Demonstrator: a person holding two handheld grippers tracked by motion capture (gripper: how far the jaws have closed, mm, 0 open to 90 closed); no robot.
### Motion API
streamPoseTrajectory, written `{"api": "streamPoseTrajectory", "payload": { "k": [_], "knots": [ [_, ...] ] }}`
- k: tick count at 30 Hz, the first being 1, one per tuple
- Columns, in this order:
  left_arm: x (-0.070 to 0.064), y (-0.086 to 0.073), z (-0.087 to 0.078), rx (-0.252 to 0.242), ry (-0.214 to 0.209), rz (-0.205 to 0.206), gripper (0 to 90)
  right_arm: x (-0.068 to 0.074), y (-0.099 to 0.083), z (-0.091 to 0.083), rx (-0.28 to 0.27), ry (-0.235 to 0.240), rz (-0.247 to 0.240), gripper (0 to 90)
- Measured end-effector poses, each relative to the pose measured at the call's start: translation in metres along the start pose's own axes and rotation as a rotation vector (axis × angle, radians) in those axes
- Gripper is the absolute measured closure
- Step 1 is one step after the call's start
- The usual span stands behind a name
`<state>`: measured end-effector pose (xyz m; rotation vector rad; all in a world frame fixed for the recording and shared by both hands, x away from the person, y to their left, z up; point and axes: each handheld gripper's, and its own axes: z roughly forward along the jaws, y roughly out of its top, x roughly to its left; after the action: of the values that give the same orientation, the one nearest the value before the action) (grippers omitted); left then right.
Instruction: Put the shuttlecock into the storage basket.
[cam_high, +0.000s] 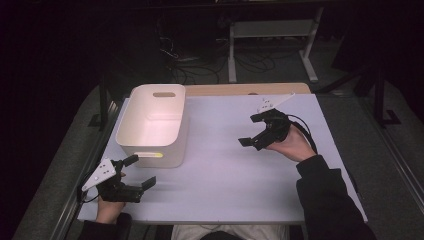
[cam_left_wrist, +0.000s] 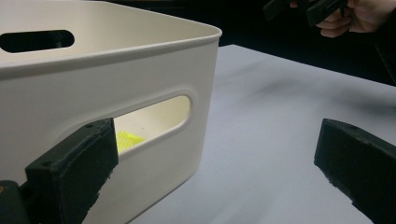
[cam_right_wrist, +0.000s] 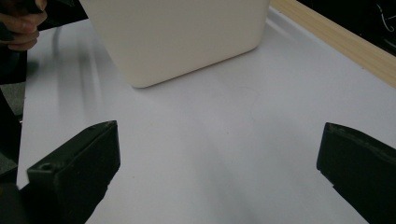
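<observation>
A cream plastic bin (cam_high: 155, 122) with handle slots stands on the left half of the white table (cam_high: 225, 170). Through its near slot a yellow thing (cam_left_wrist: 127, 138) shows inside the bin (cam_left_wrist: 93, 84). My left gripper (cam_high: 139, 172) is open at the front left corner, just in front of the bin, with nothing between its jaws. My right gripper (cam_high: 252, 131) is open above the table's right half, pointed toward the bin (cam_right_wrist: 182, 37), and empty. The left gripper view also catches the right hand (cam_left_wrist: 355, 16) at its top right.
A bare wooden strip (cam_high: 245, 89) runs along the table's far edge. Beyond it stand a white desk frame (cam_high: 272, 37) and loose cables on a dark floor. White tabletop (cam_right_wrist: 210, 140) stretches between the bin and the right gripper.
</observation>
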<state>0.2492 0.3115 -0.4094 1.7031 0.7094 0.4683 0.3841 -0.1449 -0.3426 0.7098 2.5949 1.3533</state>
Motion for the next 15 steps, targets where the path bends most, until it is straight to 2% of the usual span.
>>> {"api": "streamPoseTrajectory", "payload": {
  "k": [15],
  "knots": [
    [0.0, 0.0, 0.0, 0.0, -0.001, 0.002, 0.0, -0.001, -0.023, -0.007, 0.006, -0.012, 0.025, 0.0]
  ]
}}
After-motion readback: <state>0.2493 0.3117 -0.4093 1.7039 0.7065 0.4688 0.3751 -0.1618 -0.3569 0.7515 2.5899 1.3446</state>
